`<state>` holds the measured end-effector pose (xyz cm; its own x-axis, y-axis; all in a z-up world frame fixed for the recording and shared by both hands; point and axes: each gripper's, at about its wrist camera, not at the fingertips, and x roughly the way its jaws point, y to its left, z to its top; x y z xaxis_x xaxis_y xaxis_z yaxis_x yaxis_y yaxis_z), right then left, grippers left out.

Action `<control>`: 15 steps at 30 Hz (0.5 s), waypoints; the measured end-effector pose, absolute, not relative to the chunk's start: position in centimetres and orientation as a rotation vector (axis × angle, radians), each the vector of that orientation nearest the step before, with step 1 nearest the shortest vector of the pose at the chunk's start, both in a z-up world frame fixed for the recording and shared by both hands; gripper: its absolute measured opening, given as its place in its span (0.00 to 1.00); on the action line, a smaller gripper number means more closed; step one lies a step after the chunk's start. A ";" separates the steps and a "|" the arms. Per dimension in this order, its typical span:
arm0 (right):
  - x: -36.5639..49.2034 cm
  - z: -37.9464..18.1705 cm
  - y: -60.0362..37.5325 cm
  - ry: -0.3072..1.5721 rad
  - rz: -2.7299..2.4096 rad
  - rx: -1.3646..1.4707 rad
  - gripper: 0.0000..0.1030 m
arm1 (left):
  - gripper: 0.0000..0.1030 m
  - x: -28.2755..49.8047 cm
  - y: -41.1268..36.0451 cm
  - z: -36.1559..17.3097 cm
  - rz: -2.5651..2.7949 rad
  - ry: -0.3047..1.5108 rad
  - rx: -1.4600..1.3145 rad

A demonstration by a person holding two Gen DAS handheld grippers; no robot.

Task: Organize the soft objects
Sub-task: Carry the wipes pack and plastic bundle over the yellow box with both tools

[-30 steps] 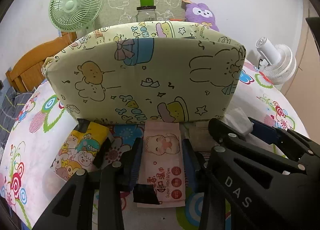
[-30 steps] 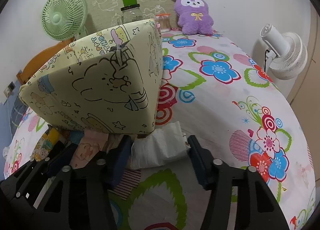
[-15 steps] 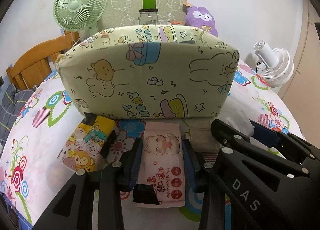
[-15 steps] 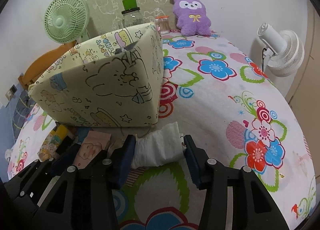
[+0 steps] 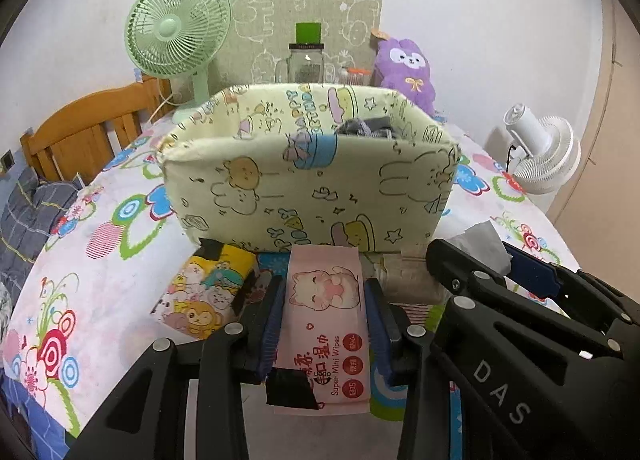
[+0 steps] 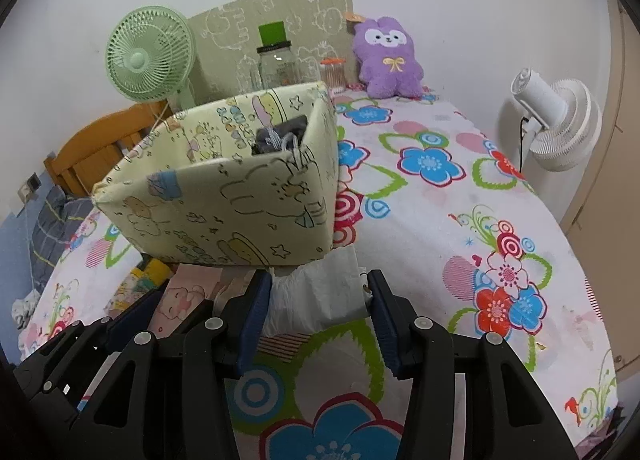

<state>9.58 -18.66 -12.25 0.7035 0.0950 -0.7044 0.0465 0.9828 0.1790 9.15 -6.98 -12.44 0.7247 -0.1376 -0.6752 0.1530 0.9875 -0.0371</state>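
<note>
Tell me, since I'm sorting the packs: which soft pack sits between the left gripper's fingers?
The pink wipes pack with the cartoon cat, gripped by the left gripper. The yellow animal-print pack lies on the bedsheet beside it; the white pack is in the right gripper.

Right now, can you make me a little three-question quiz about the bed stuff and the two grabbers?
1. True or false: the left gripper is clamped on the pink wipes pack.
2. What does the right gripper hold? A) purple plush B) white tissue pack C) green fan
3. Fill in: the dark clothes lie inside the cartoon-print ____.

Key:
1. True; its pads press both sides of the pack.
2. B, the white tissue pack.
3. fabric box.
</note>
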 end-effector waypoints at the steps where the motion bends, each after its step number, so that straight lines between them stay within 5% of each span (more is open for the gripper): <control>1: 9.4 -12.0 -18.6 0.786 0.027 0.189 0.51 | 0.38 9.0 -6.9 -12.3 -0.161 0.738 0.021; 15: 7.3 -8.3 -18.0 0.715 0.028 0.191 0.51 | 0.38 7.2 -6.2 -8.6 -0.160 0.671 0.008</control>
